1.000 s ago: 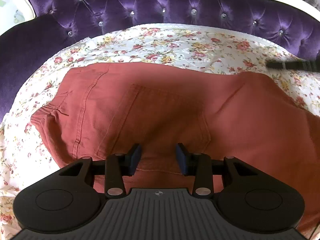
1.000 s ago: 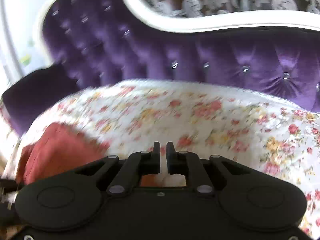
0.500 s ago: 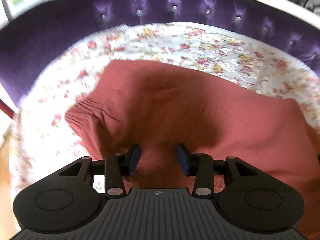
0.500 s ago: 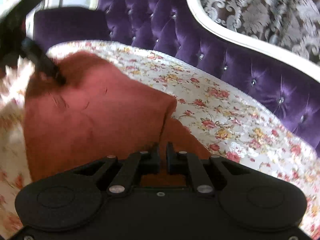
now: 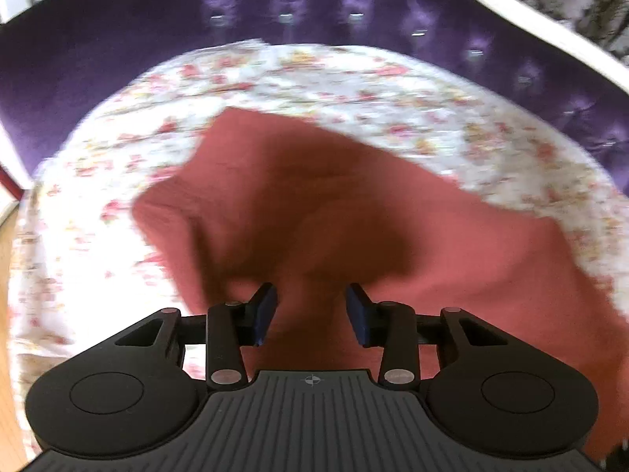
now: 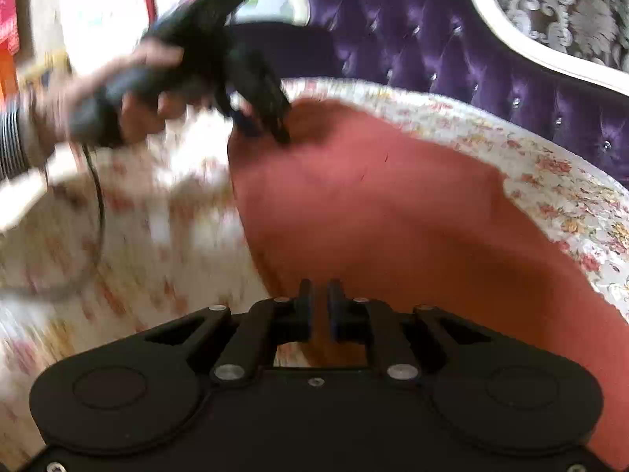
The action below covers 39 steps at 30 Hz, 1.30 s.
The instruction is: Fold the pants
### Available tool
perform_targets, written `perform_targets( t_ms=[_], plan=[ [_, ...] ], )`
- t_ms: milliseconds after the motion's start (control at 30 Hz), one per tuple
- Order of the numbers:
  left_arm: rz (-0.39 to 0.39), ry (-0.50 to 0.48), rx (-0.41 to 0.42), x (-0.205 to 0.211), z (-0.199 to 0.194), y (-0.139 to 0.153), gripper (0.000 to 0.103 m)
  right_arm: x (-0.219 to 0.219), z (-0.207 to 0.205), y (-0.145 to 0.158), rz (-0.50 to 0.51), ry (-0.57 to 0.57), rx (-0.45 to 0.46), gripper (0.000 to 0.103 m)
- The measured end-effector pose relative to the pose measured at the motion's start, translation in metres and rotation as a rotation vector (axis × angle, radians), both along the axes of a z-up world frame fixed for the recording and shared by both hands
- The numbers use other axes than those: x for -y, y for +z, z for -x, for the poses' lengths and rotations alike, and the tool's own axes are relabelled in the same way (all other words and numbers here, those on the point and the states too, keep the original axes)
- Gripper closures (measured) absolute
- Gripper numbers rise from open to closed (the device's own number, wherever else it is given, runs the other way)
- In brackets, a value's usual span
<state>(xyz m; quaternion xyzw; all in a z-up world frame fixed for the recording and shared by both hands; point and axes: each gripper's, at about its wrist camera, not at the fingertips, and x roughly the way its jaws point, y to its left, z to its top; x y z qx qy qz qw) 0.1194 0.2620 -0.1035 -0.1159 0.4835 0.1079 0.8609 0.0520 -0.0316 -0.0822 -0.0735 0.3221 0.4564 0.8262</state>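
Fold in progress, pants partly doubled over

Right gripper (image 6: pixel 318 306) pinched the pants (image 6: pixel 393 212) hem at 6 o'clock; left gripper (image 5: pixel 310 314) gaped over cloth, gripping nothing; pants lay on the floral sheet (image 5: pixel 354 74), further folds seemingly left

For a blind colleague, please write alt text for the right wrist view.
The right gripper, nearly shut, pinches the near edge of rust-red pants spread on a floral cover. At the far left, a hand holds the left gripper at the pants' far edge; behind is a purple tufted sofa back.
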Motion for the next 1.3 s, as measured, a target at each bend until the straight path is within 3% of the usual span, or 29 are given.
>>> perform_targets(
  t_ms=[33,100,167,300,433,500,533,600,700,767,933,1033,1100,1133,1200,1300],
  plan=[
    [0.016,-0.019,0.002,0.008,-0.003,0.002,0.064,0.004,-0.012,0.005,-0.014,-0.040,0.006,0.081],
    [0.021,-0.071,0.014,0.030,-0.011,0.006,0.064,0.016,-0.042,0.011,-0.026,-0.132,0.033,0.058],
    [0.010,-0.126,0.018,0.052,-0.018,0.006,0.064,0.025,-0.074,0.011,-0.011,-0.204,0.030,0.050],
    [0.009,-0.236,-0.013,0.085,-0.025,-0.009,0.064,0.037,-0.123,-0.001,0.035,-0.271,-0.007,0.050],
    [-0.074,-0.286,-0.010,0.098,-0.019,-0.022,0.063,0.041,-0.154,-0.019,0.060,-0.230,-0.102,0.049],
    [-0.073,-0.285,-0.013,0.098,-0.019,-0.021,0.063,0.041,-0.153,-0.028,0.063,-0.207,-0.141,0.049],
    [-0.065,-0.280,-0.017,0.097,-0.020,-0.021,0.063,0.042,-0.150,-0.030,0.060,-0.207,-0.142,0.051],
    [-0.054,-0.269,-0.020,0.095,-0.021,-0.021,0.063,0.046,-0.142,-0.028,0.043,-0.222,-0.116,0.095],
    [-0.062,-0.269,-0.015,0.097,-0.022,-0.021,0.063,0.057,-0.107,-0.005,-0.031,-0.241,0.029,0.096],
    [-0.070,-0.267,-0.008,0.097,-0.020,-0.021,0.063,0.055,-0.080,0.003,-0.025,-0.209,0.111,0.096],
    [-0.092,-0.263,-0.005,0.100,-0.020,-0.022,0.062,0.031,-0.030,-0.013,0.109,-0.060,0.198,0.095],
    [-0.092,-0.264,-0.006,0.100,-0.020,-0.022,0.062,0.022,-0.031,-0.023,0.150,-0.040,0.184,0.089],
    [-0.091,-0.263,-0.005,0.099,-0.020,-0.022,0.062,0.025,-0.040,-0.018,0.119,-0.053,0.163,0.083],
    [-0.091,-0.263,-0.004,0.099,-0.020,-0.022,0.062,0.027,-0.047,-0.014,0.090,-0.057,0.142,0.076],
    [-0.096,-0.264,-0.001,0.100,-0.019,-0.023,0.062,0.031,-0.060,-0.006,0.036,-0.070,0.105,0.048],
    [-0.102,-0.269,0.002,0.101,-0.018,-0.023,0.062,0.033,-0.081,0.003,-0.013,-0.101,0.077,0.050]
  ],
)
